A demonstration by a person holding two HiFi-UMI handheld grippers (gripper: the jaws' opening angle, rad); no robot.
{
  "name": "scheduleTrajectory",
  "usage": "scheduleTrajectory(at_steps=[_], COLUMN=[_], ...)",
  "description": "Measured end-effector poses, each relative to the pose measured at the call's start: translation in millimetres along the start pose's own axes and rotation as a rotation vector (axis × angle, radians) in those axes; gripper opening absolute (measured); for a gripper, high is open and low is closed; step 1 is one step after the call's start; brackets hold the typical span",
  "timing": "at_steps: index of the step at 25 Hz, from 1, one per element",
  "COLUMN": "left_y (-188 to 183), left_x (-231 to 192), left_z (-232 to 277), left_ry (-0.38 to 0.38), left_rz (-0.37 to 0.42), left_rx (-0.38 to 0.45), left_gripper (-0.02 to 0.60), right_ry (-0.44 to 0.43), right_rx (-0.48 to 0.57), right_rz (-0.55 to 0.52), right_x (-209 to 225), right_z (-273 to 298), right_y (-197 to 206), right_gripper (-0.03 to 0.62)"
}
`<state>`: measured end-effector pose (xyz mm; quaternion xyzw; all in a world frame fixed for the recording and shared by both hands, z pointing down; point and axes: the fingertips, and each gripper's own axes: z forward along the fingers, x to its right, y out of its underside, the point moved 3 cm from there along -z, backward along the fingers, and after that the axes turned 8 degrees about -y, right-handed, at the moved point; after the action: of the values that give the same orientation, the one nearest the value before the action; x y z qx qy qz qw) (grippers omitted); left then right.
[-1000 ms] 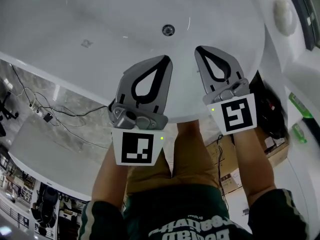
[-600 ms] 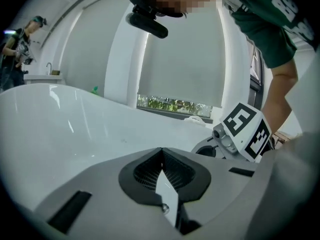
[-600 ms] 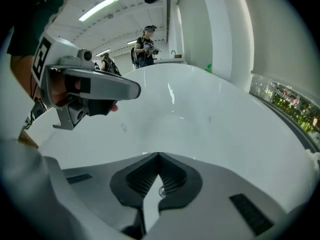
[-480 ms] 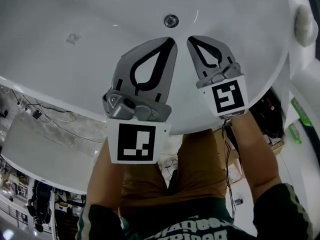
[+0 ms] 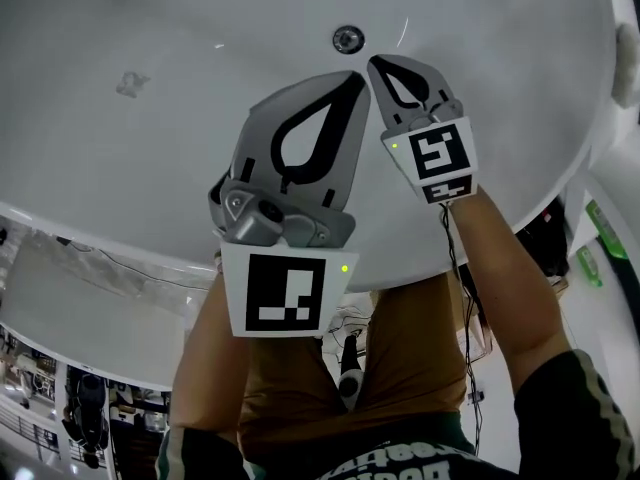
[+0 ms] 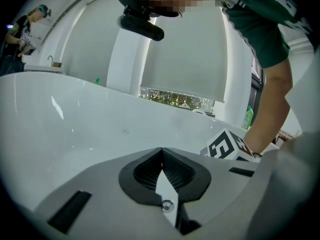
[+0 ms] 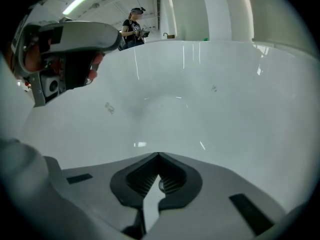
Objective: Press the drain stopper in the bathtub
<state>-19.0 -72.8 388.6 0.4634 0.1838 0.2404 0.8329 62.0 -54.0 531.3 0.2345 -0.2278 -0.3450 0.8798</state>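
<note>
Farther into the bathtub (image 5: 150, 118) now, my right gripper (image 5: 378, 65), jaws closed on nothing, points just short of the drain stopper (image 5: 347, 38); my left gripper (image 5: 352, 76), likewise closed, sits beside it.

Glossy, smooth bathtub (image 5: 500, 58); shiny metal drain stopper (image 5: 347, 39).

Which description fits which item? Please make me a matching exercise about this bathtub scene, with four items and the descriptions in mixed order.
Items:
1 drain stopper
2 right tongs
3 bathtub
4 bottle

Descriptions:
A green, beyond the tub rim
B large and white
C shut, holding nothing
D small, round, set in the tub surface

Pairs: 1-D, 2-C, 3-B, 4-A
</note>
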Motion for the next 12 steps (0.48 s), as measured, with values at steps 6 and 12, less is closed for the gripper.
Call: scheduleTrajectory(at_steps=[6, 12], left_y=[27, 37], left_x=[-22, -21], left_z=[0, 6], left_ry=[-0.003, 0.003], left_rz=[-0.021, -0.045], left_rx=[-0.012, -0.036], left_gripper=[0.009, 0.009], right_ry=[0.015, 0.012], right_rx=[-0.070, -0.123], right_rz=[-0.029, -0.021], right_x=[11, 18], right_z=[34, 61], right_y=[24, 45], right_gripper=[0.014, 0.014])
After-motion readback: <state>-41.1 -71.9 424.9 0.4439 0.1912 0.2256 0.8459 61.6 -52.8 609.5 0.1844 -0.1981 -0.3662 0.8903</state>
